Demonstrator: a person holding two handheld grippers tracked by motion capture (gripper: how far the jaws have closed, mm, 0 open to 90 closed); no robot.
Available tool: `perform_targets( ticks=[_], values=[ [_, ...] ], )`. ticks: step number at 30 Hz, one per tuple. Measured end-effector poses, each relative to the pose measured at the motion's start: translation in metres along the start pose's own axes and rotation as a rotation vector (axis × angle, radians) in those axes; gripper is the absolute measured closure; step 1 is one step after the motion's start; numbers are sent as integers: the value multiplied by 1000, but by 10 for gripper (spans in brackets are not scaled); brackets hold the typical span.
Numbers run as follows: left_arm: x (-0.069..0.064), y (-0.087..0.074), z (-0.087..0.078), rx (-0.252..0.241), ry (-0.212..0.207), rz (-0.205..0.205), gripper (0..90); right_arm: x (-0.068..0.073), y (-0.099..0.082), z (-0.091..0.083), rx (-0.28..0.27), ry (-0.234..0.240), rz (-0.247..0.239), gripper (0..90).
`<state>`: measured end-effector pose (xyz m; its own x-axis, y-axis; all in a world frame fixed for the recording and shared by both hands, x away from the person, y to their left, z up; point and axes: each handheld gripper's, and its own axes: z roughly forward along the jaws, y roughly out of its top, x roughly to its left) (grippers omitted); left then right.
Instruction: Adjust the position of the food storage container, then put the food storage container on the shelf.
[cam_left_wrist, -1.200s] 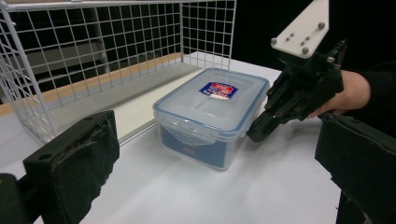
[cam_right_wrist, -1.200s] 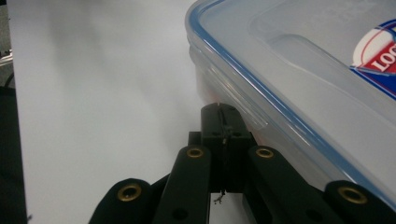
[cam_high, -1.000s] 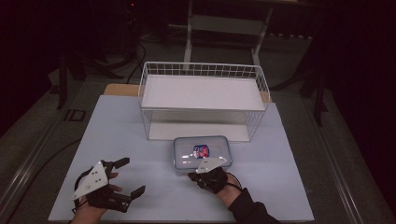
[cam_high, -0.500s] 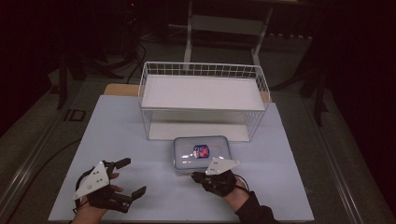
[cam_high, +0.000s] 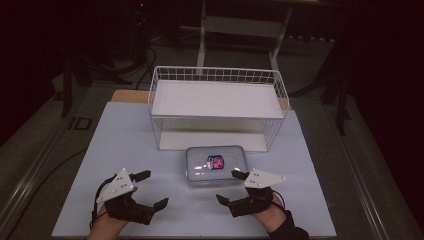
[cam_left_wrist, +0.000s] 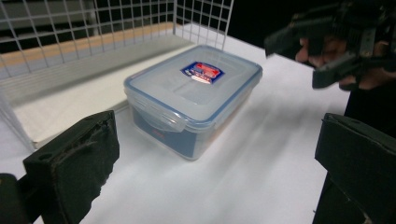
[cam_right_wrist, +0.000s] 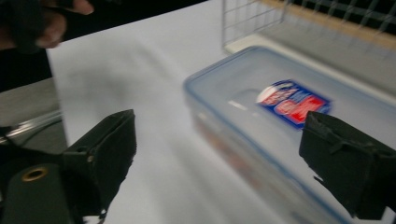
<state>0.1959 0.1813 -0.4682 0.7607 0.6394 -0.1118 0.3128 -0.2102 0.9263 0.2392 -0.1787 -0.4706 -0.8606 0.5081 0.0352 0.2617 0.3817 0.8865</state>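
Observation:
A clear plastic box (cam_high: 216, 165) with a blue-rimmed lid and a red and blue label lies on the white table, just in front of the wire basket (cam_high: 215, 71). My right gripper (cam_high: 231, 187) is at the box's near right corner. Its jaws have just been opening and now stand wide apart, with no pad pressing on anything. My left gripper (cam_high: 151, 189) is open too, near the table's front left, apart from the box. The left gripper view looks across the box (cam_left_wrist: 196, 98) toward the right gripper (cam_left_wrist: 334, 44). In the right gripper view the box (cam_right_wrist: 289, 121) is blurred beyond the jaws.
The white wire basket has a white floor and stands at the middle back of the table (cam_high: 125, 135). Bare table surface lies to the left and right of the box. The surroundings are dark, with cables and stands on the floor behind.
My right gripper has drawn back from the box's front edge toward the near right, lifted a little, and gone from shut to wide open. The left gripper has edged slightly rightward.

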Motion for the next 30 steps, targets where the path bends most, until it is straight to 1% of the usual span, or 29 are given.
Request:
perform_targets(
  ticks=[3,4,5,6,7,8,9,10,11,12,13,14,15,16,17,18,19,20,21,22,23,24,25,26,27,28,29,30],
  values=[
    [-4,13,2,2,-4,15,0,-2,3,-9,-28,-60,-29,105],
    [-5,18,3,-5,-2,17,0,-2,5,-13,-46,-73,-48,106],
    [-5,23,4,-4,-3,21,0,-2,7,-18,-65,-98,-68,107],
    [-6,29,6,-5,-6,15,0,-2,9,-22,-77,-130,-88,131],
    [-5,34,8,-8,-13,11,0,-2,12,-27,-87,-164,-108,133],
    [-5,39,11,-10,-28,0,0,-2,14,-31,-105,-185,-124,142],
    [-5,44,13,-7,-47,-14,0,-5,19,-40,-106,-161,-119,156],
    [-4,48,15,-5,-56,-26,0,-5,19,-40,-106,-161,-119,156],
    [-4,56,20,0,-57,-29,0,-7,21,-48,-132,-188,-117,197],
    [-4,56,20,0,-57,-29,0,-7,21,-48,-132,-188,-117,197],
    [-4,59,23,4,-50,-24,0,-7,22,-52,-148,-213,-120,198],
    [-3,62,25,10,-51,-23,0,-7,22,-55,-152,-241,-119,198],
    [-2,65,27,8,-55,-30,0,-8,22,-60,-150,-271,-109,181],
    [0,67,29,9,-55,-38,0,-8,22,-60,-150,-271,-109,181],
    [4,70,34,8,-65,-65,0,-9,22,-62,-136,-293,-92,184],
    [4,70,34,8,-65,-65,0,-9,22,-62,-136,-293,-92,184],
    [5,71,36,17,-67,-76,0,-12,22,-65,-143,-288,-70,180],
    [7,72,39,21,-66,-83,0,-12,22,-65,-143,-288,-70,180],
    [11,73,43,30,-65,-97,0,-14,21,-65,-141,-287,-63,165],
    [14,72,46,35,-67,-118,0,-16,21,-66,-145,-298,-60,143],
    [18,71,49,39,-65,-145,0,-16,21,-67,-149,-298,-55,135],
    [21,71,52,42,-64,-160,0,-17,21,-68,-153,-293,-47,131],
    [25,69,56,53,-55,-174,0,-18,21,-68,-157,-298,-45,121],
    [29,68,60,62,-46,-177,0,-19,21,-69,-158,-299,-41,114],
    [32,67,64,72,-41,-173,0,-20,21,-69,-158,-285,-28,114],
    [35,65,68,91,-36,-162,0,-22,20,-69,-158,-278,-21,115],
    [38,62,73,109,-25,-167,0,-24,20,-68,-159,-267,-19,115],
    [42,60,76,121,-24,-180,0,-26,19,-67,-159,-253,-16,115]
  ],
)
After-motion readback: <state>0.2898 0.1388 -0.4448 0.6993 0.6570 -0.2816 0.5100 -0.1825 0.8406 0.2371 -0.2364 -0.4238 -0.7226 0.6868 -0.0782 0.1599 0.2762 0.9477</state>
